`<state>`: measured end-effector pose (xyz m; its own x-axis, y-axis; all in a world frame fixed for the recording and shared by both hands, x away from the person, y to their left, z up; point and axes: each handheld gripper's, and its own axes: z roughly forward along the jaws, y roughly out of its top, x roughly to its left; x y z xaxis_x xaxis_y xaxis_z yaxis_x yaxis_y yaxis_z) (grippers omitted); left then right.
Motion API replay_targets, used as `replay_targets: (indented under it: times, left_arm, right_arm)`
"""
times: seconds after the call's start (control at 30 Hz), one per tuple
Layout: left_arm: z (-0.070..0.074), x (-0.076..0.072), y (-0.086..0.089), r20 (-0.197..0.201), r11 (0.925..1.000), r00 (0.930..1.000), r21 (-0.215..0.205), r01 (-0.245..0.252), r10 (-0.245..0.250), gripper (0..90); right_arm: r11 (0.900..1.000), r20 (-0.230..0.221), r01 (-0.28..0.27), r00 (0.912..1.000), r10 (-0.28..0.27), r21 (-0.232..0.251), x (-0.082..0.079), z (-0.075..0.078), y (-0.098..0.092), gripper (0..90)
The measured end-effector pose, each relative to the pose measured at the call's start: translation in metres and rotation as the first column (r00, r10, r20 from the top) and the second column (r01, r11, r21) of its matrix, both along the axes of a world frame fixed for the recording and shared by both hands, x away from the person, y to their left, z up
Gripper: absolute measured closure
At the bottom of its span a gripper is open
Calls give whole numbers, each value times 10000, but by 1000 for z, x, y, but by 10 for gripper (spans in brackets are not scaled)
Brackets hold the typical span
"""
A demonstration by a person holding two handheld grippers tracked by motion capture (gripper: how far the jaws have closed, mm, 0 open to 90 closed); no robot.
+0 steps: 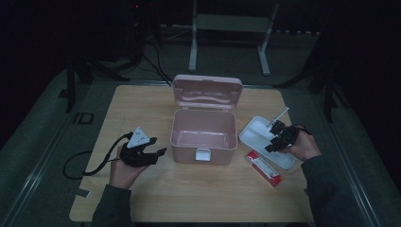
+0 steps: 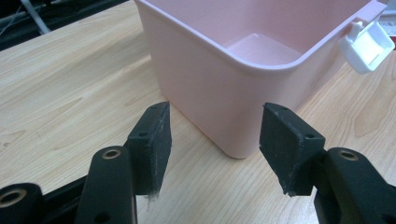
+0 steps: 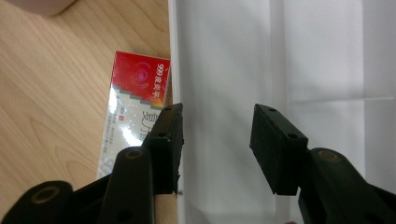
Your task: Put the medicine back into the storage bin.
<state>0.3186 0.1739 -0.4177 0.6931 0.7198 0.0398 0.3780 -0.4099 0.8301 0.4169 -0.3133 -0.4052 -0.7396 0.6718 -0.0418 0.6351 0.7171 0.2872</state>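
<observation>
An open pink box stands mid-table with its lid tipped back and a white latch on its front. My left gripper lies low on the table left of the box, open and holding nothing. In the left gripper view its jaws frame the box's rounded corner without touching it, and the latch hangs at the right. My right gripper hovers open over a white tray. Its pads are apart above the bare tray.
A red and white packet lies flat on the wood against the tray's near edge, also visible as the packet beside my right gripper's left jaw. A black cable trails off the table's left edge. The floor beyond is dark, with stand legs.
</observation>
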Motion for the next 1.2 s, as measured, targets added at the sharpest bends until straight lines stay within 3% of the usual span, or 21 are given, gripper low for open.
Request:
replay_targets:
  times: [0.13,0.63,1.2]
  left_arm:
    - [0,0,0,29,10000,10000,-18,-8,8,436]
    - [-1,0,1,-1,10000,10000,-10,0,0,436]
    - [-3,0,0,-76,9999,9999,54,93,-93,435]
  right_arm:
    - [9998,0,146,9999,-146,102,-7,-1,3,510]
    - [9997,-105,-173,9998,171,-165,-31,-13,21,511]
    - [9997,-415,-60,9991,50,-219,-46,-26,22,503]
